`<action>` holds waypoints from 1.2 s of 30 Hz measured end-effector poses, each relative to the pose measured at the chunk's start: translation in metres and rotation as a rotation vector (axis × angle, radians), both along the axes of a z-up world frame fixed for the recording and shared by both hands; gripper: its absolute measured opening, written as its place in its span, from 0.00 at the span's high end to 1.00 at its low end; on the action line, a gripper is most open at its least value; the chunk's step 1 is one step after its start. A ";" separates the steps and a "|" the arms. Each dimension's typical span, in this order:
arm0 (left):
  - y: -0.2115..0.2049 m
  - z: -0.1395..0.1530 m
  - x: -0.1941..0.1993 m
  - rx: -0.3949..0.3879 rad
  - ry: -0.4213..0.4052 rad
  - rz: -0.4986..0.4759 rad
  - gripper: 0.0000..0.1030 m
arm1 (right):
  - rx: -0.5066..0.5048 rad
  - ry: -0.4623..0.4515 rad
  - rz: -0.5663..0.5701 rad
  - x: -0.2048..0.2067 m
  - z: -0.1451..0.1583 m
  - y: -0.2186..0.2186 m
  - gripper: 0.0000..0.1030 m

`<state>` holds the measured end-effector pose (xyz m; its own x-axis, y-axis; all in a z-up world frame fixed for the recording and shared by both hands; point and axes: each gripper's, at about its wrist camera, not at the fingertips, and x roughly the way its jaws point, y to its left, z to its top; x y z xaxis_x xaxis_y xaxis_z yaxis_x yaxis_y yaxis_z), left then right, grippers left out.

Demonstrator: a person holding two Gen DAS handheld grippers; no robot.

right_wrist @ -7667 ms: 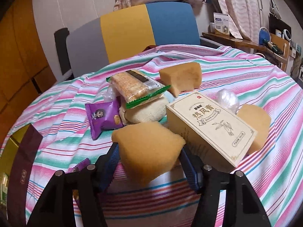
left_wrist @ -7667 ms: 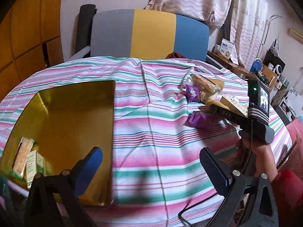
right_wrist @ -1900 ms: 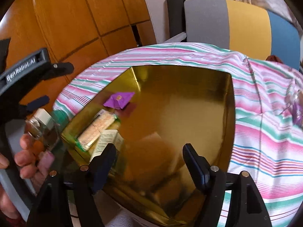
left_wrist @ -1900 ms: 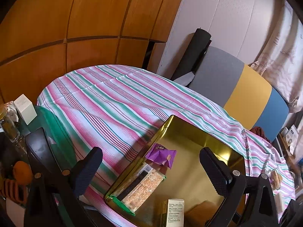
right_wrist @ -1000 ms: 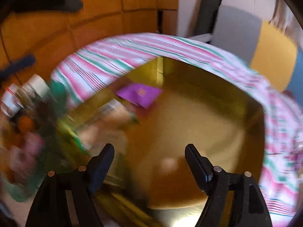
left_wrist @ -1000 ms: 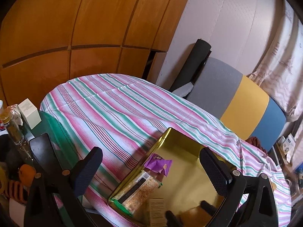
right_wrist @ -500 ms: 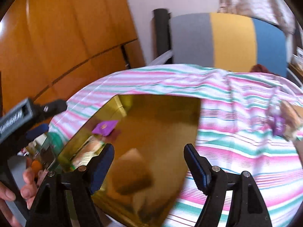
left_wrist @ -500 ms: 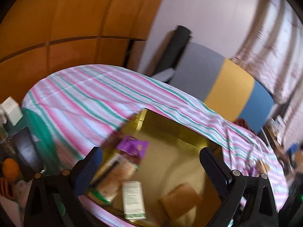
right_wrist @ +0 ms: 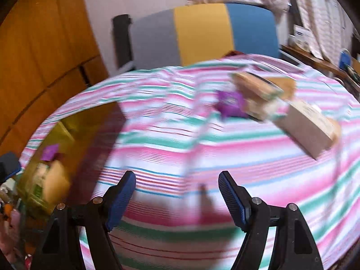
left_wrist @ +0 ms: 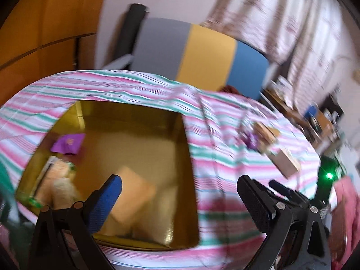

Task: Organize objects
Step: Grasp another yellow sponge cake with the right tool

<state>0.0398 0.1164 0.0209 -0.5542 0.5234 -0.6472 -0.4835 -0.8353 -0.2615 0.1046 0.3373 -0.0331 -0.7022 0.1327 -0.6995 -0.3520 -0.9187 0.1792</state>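
Note:
A gold tray [left_wrist: 139, 114] lies on the striped tablecloth at the left and holds a tan sponge [left_wrist: 132, 191], a purple packet [left_wrist: 67, 144] and a cracker pack [left_wrist: 56, 175]. The tray also shows in the right wrist view [right_wrist: 90, 121]. My left gripper [left_wrist: 180, 193] is open and empty above the tray's near right corner. My right gripper [right_wrist: 177, 191] is open and empty over bare cloth. Further right lie a purple packet [right_wrist: 229, 103], a cracker pack [right_wrist: 254, 87], a tan box [right_wrist: 308, 126] and a sponge [right_wrist: 285, 85]. Both views are blurred.
A grey, yellow and blue chair back [right_wrist: 202, 31] stands behind the table. Wooden panels [right_wrist: 40, 56] cover the wall at left. A cluttered shelf [left_wrist: 319, 117] runs at the far right. Small bottles [right_wrist: 9, 193] stand beyond the table's left edge.
Both views have swung right, from the tray toward the pile of loose items. The sponge that my right gripper held earlier now lies in the tray. Both grippers stay open.

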 end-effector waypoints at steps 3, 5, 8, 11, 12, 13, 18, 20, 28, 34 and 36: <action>0.021 -0.004 0.012 -0.025 -0.004 -0.068 0.00 | 0.020 -0.008 -0.076 0.019 -0.010 0.033 0.26; 0.035 -0.007 0.020 -0.039 -0.007 -0.108 0.00 | 0.039 0.009 -0.119 0.028 -0.008 0.049 0.26; 0.049 -0.010 0.027 -0.052 -0.017 -0.143 0.00 | 0.080 0.063 -0.208 0.044 0.005 0.089 0.26; 0.058 -0.012 0.031 -0.055 -0.032 -0.152 0.00 | 0.106 0.109 -0.258 0.047 0.016 0.125 0.26; 0.058 -0.012 0.031 -0.052 -0.037 -0.148 0.00 | 0.109 0.120 -0.271 0.047 0.021 0.138 0.25; 0.057 -0.011 0.032 -0.047 -0.040 -0.142 0.00 | 0.105 0.127 -0.283 0.046 0.023 0.154 0.25; 0.056 -0.011 0.029 -0.049 -0.055 -0.108 0.00 | 0.087 0.093 -0.277 0.036 0.020 0.205 0.25; 0.056 -0.013 0.027 -0.055 -0.070 -0.098 0.00 | 0.054 0.071 -0.256 0.032 0.012 0.213 0.25; 0.070 -0.017 0.031 -0.081 -0.083 -0.115 0.00 | -0.147 0.150 -0.060 0.041 0.000 0.154 0.25; 0.081 -0.018 0.033 -0.098 -0.065 -0.130 0.00 | 0.004 0.234 -0.267 0.072 0.011 0.165 0.25; 0.085 -0.020 0.033 -0.100 -0.068 -0.131 0.00 | 0.035 0.198 -0.386 0.076 0.011 0.189 0.25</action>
